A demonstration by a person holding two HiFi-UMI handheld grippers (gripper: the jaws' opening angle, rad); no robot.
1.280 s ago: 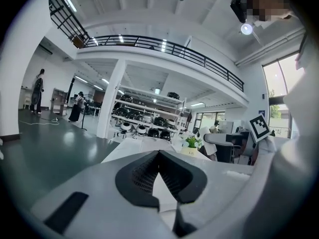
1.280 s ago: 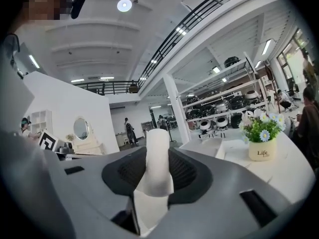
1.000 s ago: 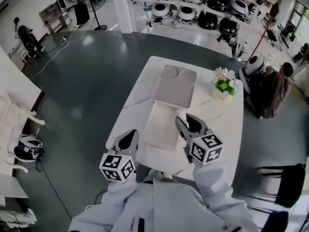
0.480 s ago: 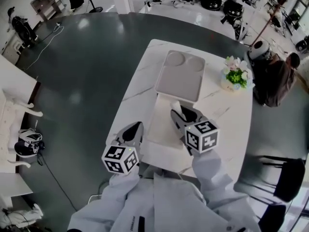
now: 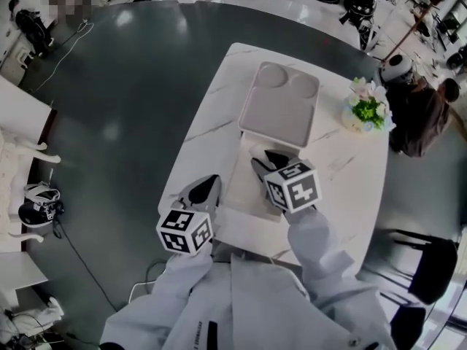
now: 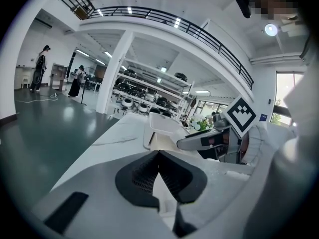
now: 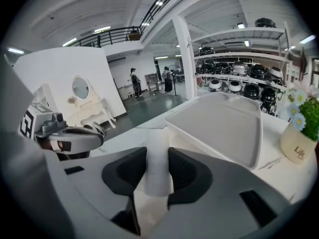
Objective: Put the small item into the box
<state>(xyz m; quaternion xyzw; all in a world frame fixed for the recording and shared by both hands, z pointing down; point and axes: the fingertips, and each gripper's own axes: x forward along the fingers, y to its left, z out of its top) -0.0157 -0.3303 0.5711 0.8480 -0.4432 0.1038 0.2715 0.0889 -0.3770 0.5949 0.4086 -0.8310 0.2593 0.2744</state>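
Forward by a little, the right gripper has carried the small white roll closer to the shallow grey tray. Its jaws pinch the roll upright between the dark pads, over a pale sheet and just short of the tray's near edge. The left gripper hovers by the near left edge of the white marble table, jaw tips pressed together on nothing. A pot of flowers stands to the right of the tray.
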